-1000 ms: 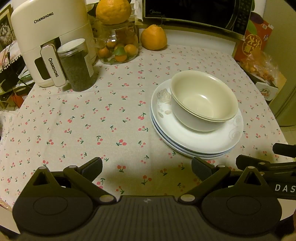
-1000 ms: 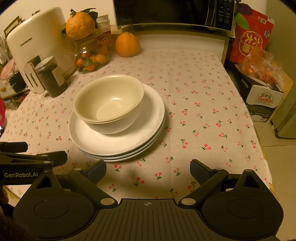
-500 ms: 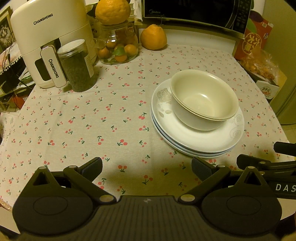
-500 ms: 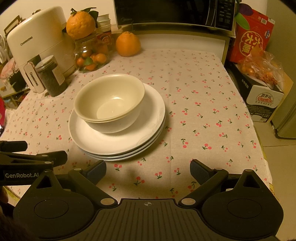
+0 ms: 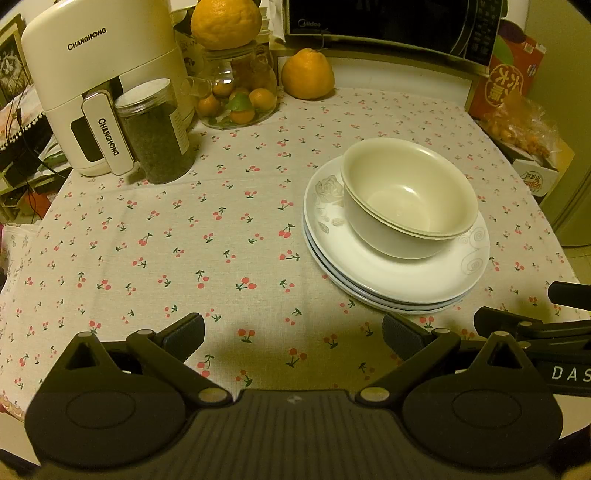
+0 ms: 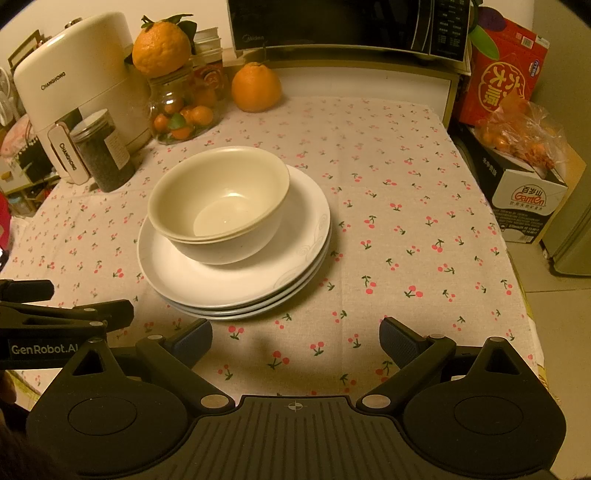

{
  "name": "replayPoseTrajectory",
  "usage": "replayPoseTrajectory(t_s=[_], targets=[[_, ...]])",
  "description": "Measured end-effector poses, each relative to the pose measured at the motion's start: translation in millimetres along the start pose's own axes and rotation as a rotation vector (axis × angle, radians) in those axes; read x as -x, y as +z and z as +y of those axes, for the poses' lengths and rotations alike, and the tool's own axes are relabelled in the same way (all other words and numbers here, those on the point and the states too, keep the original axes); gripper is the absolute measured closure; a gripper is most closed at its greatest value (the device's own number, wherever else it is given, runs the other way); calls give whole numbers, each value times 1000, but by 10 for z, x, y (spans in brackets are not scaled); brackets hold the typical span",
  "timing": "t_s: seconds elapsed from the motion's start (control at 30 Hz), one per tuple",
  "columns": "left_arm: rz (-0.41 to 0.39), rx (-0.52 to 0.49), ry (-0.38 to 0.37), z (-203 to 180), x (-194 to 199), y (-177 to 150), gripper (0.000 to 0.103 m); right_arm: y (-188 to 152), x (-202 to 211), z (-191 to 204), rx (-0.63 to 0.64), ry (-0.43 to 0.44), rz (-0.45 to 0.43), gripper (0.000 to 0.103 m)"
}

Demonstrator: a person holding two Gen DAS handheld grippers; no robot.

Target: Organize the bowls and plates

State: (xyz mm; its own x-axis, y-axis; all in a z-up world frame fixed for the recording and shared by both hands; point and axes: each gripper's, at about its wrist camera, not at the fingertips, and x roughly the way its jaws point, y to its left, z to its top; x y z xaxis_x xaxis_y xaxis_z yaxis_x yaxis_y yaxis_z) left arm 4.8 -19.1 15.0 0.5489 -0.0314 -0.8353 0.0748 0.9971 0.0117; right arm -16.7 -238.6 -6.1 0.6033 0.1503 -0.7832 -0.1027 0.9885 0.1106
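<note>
Two nested cream bowls (image 5: 410,199) (image 6: 221,201) sit on a stack of white plates (image 5: 369,269) (image 6: 207,284) on the cherry-print tablecloth. My left gripper (image 5: 293,334) is open and empty, low over the cloth, with the stack ahead to its right. My right gripper (image 6: 295,338) is open and empty, with the stack ahead to its left. Each gripper shows at the edge of the other's view: the right one (image 5: 532,325) and the left one (image 6: 62,314).
A white Changhong appliance (image 5: 99,85), a dark-filled jar (image 5: 155,133), a glass jar of small oranges (image 5: 236,96) and a large orange (image 5: 306,74) stand at the back left. A microwave (image 6: 347,26) is behind. Boxes (image 6: 524,199) stand past the table's right edge.
Both views have drifted very slightly; the bowls and plates have not moved, and both grippers stay open.
</note>
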Motion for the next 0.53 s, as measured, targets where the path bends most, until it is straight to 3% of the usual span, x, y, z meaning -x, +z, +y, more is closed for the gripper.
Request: replayPoseTrajectory(t_s=[0.53], targets=[[3, 20, -14, 37, -10, 3, 0, -10, 21, -7, -9, -5, -25, 5]])
